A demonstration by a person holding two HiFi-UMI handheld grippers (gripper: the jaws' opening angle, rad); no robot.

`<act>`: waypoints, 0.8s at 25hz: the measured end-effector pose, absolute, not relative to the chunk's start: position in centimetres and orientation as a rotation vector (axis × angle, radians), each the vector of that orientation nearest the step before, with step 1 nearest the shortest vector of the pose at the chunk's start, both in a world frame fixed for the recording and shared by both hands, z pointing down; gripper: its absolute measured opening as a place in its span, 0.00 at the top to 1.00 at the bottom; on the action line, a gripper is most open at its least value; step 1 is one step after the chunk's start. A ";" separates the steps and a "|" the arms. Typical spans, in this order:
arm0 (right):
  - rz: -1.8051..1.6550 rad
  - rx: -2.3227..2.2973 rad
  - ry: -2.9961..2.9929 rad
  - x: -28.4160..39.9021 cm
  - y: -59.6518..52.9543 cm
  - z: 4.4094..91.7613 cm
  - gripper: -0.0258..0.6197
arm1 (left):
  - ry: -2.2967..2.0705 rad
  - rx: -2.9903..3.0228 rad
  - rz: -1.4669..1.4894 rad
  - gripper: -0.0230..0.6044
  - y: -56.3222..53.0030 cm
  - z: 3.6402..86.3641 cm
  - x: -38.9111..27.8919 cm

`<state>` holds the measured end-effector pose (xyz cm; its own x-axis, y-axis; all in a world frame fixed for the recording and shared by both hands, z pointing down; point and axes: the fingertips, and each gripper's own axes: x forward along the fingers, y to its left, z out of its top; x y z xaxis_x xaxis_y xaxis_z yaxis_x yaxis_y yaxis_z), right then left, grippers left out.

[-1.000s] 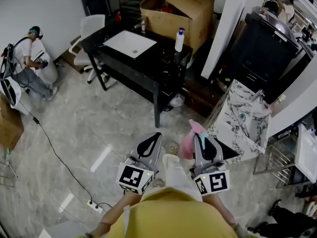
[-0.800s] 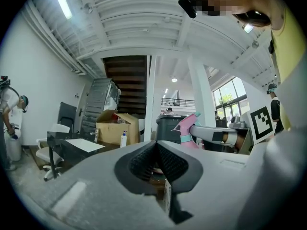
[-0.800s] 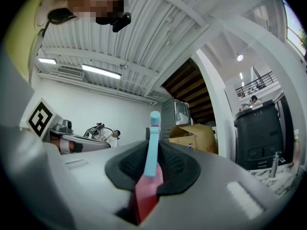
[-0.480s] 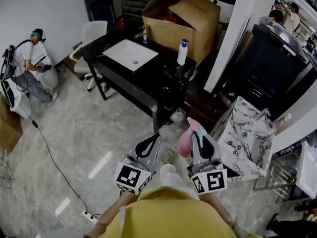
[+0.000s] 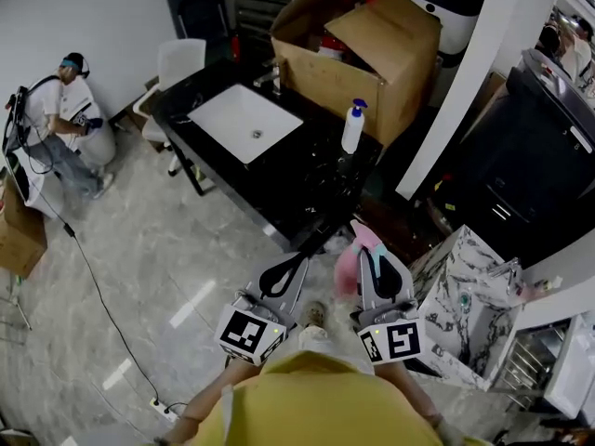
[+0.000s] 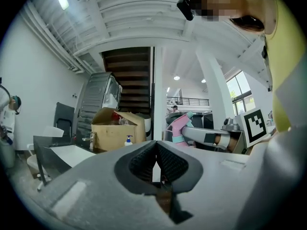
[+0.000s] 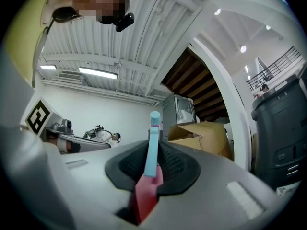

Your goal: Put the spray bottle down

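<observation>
Spray bottle: pink with a blue top, held in the air by the right gripper, off the surface
Right gripper: jaws clamped on the bottle
Left gripper: jaws together, nothing between them
Surface: black, carries a white sink and a pump bottle

So the black table is standing on the grey marble floor. A white sink basin is sitting sunk into its top, with a faucet sticking up at the far edge. A white pump bottle with a blue top is standing upright near the table's right end, well apart from the basin. Down on the floor, a power strip is lying with its black cable trailing off left, and a white chair is standing by the table's far corner.
</observation>
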<state>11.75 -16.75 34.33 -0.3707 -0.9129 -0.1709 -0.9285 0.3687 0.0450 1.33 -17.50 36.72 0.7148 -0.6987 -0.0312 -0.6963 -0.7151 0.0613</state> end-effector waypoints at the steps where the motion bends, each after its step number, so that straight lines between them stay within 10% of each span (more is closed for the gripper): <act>1: 0.206 -1.684 2.504 12.2 -18.2 34.3 0.89 | -1.172 2.863 -0.079 0.96 -18.9 36.6 1.7; 20: 0.212 -1.623 2.558 14.7 -33.9 35.6 0.89 | -1.196 2.826 -0.080 0.96 -34.1 37.7 5.3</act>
<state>14.72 -33.89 35.60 -0.4250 -0.8904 -0.1628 -0.9051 0.4208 0.0610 5.26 -34.14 37.69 0.6952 -0.7185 -0.0199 -0.7147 -0.6940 0.0867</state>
